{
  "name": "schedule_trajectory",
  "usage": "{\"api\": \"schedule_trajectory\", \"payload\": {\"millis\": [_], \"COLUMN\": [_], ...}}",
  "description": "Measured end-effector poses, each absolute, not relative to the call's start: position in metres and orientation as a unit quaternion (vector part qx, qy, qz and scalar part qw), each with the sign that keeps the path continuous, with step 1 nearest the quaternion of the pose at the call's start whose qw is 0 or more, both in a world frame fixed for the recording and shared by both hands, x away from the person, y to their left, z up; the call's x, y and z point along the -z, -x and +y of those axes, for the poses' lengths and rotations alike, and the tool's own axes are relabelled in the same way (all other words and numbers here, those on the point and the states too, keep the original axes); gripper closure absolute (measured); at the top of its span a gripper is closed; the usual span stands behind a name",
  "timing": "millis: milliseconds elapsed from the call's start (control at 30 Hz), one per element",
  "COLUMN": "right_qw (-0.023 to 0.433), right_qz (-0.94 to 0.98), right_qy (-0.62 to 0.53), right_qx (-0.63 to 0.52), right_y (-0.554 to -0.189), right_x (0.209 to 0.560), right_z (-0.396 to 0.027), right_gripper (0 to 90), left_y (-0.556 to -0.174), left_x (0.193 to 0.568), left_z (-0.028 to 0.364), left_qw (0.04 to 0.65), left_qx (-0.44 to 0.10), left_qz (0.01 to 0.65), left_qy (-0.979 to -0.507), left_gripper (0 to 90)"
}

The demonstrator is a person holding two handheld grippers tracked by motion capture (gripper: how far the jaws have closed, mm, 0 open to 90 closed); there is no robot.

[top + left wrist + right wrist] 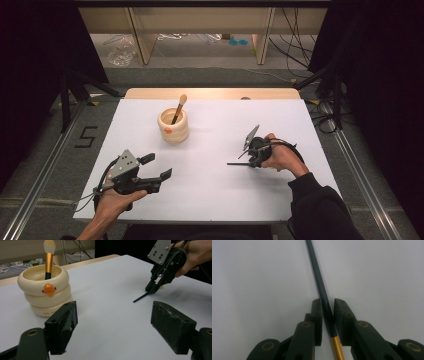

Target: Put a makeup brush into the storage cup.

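Observation:
A thin brush with a dark handle (317,267) and a gold ferrule (336,347) lies on the white table (215,190). My right gripper (328,305) is shut on the handle just above the ferrule, one pad on each side. From above, the right gripper (248,161) is at the middle right, with the handle (235,163) sticking out to its left. A cream ringed cup (173,127) at the table's back centre holds an upright brush (179,107) with a pale tip. My left gripper (159,165) rests open at the front left, nothing between its jaws.
The cup (43,293) stands ahead and to the left of the left gripper (113,312), and the right gripper (152,290) is farther off to its right. Black curtains flank the table. Cables and shelving lie on the floor beyond the far edge.

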State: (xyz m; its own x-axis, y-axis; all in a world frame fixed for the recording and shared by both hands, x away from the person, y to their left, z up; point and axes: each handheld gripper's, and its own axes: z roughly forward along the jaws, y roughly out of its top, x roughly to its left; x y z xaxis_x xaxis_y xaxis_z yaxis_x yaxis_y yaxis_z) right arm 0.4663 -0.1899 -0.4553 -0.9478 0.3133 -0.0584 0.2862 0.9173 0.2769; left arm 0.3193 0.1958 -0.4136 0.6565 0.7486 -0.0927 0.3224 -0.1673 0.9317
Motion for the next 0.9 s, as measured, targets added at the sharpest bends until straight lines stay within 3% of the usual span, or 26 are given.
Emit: {"api": "schedule_trajectory", "payload": {"millis": [900], "right_qw": [0.052], "right_qz": [0.987], "right_qy": [-0.138], "right_qx": [-0.058], "right_y": [-0.47], "right_x": [0.452], "right_z": [-0.171], "right_gripper": [83.3], "left_y": [-0.318], "left_x": [0.413], "left_z": [0.195], "left_qw": [0.536], "left_qx": [-0.199], "left_qz": [0.366], "left_qy": [-0.735], "left_gripper": [22.6]}}
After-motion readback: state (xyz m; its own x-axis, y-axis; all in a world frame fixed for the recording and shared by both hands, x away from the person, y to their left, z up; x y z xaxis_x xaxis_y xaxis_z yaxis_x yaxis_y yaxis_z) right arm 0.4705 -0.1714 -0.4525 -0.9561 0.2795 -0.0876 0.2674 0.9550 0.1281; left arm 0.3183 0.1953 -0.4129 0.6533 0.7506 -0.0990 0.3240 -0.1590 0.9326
